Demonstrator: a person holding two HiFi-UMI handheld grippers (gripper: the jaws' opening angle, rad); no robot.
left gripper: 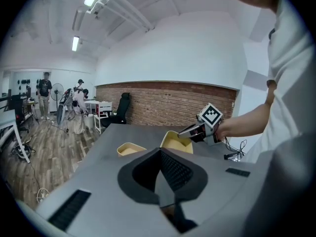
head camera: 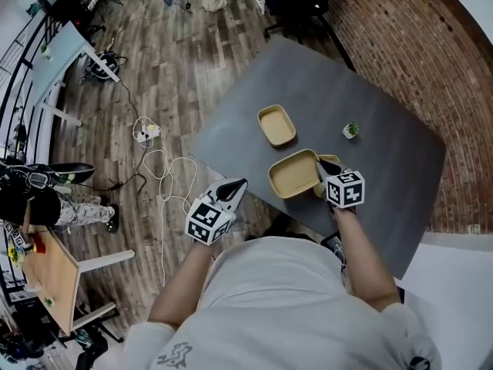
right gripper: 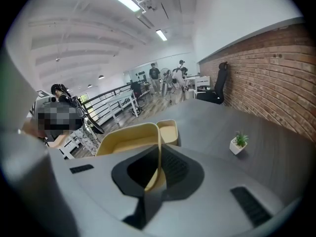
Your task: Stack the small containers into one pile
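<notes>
**Right gripper clamped on the big tray's rim, left gripper shut and empty**

The right gripper (right gripper: 159, 156) had its jaws pinched on the thin side wall of the larger shallow yellow plastic container (head camera: 293, 174). Its own view showed that wall running straight up between the pads; the head view only showed the jaws reaching to the rim. The left gripper (head camera: 237, 186) was pressed together with nothing between its jaws, as its own view made plain. That view also caught the held container from the side, where it seemed tipped, its open face turned partly towards the camera. The smaller rounded yellow container (head camera: 276, 125) sat flat on the dark grey table (head camera: 385, 156), apart from the held one and further in. The little green plant in a white pot (head camera: 351, 130) stood well off to the right; the left gripper view did not show it. The held container lay near the table's near edge; the left gripper hung just outside that edge, over the wooden plank floor (head camera: 177, 91). Bare tabletop lay open beyond and right of both containers; the red brick wall (head camera: 416, 60) ran along the far right side.
</notes>
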